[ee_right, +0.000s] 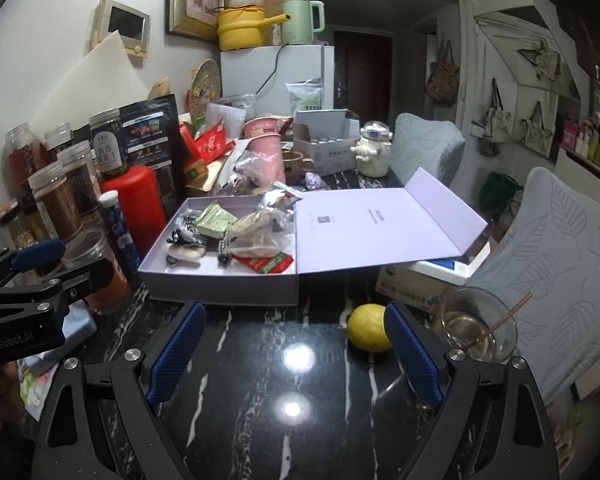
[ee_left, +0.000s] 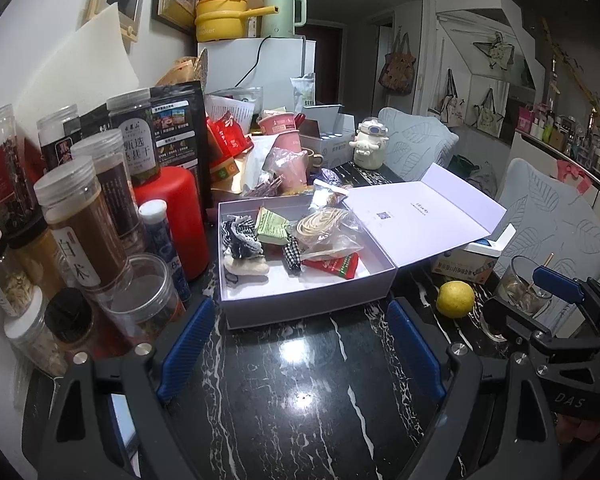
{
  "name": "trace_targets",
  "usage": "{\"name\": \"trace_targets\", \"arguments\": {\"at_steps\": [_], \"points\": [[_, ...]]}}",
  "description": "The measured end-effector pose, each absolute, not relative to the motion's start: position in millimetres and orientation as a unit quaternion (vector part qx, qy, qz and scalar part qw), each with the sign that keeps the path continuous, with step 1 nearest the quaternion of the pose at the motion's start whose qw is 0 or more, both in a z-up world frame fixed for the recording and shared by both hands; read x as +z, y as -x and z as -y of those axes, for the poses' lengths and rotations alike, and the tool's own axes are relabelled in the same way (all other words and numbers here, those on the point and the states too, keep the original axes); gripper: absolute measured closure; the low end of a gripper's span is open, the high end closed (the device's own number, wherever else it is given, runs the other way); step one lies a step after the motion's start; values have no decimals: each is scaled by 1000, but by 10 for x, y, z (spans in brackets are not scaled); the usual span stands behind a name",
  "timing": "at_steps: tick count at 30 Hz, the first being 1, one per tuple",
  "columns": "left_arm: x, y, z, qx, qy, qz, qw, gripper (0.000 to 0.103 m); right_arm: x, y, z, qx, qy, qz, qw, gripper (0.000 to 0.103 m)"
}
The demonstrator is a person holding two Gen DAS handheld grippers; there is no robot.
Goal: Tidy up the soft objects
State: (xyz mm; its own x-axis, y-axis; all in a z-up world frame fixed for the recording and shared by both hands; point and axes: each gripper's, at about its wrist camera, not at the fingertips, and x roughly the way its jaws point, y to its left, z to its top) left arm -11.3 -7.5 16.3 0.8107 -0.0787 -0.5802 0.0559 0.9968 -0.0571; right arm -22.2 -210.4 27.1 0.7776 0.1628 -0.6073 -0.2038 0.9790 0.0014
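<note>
Both your tools are wide and hold nothing: the left tool [ee_left: 300, 344] and the right tool [ee_right: 296, 354] hang over bare black desk [ee_left: 300, 400], just short of the box [ee_left: 300, 300]. The soft things already lie inside it: a checked cloth [ee_left: 240, 234] at 9 o'clock of the box floor, a bag of bands [ee_left: 326, 226] at 1 o'clock, a red packet [ee_left: 334, 266] at 5 o'clock.

Watch your sides. Jars [ee_left: 80, 216] crowd the left tool at 9 o'clock, and a sideways reach could topple them. A glass [ee_right: 476, 328] with a stick in it stands at 3 o'clock of the right tool, just beside its outer finger, with the lemon [ee_right: 368, 328] touching or nearly touching the inner edge of that finger; a swing there could tip the glass or roll the lemon. The lid [ee_right: 380, 224] lies open over things at 2 o'clock and could be knocked shut.

The clutter behind the box is piled too thick for you to tell what there is soft, and the bag blurs its own contents
</note>
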Motion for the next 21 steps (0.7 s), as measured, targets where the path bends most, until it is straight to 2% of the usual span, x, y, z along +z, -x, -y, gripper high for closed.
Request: {"name": "trace_targets", "arguments": {"at_steps": [21], "points": [[156, 90, 100, -33, 18, -309, 950, 14, 251, 213, 2087, 100, 39, -318, 942, 11]]}}
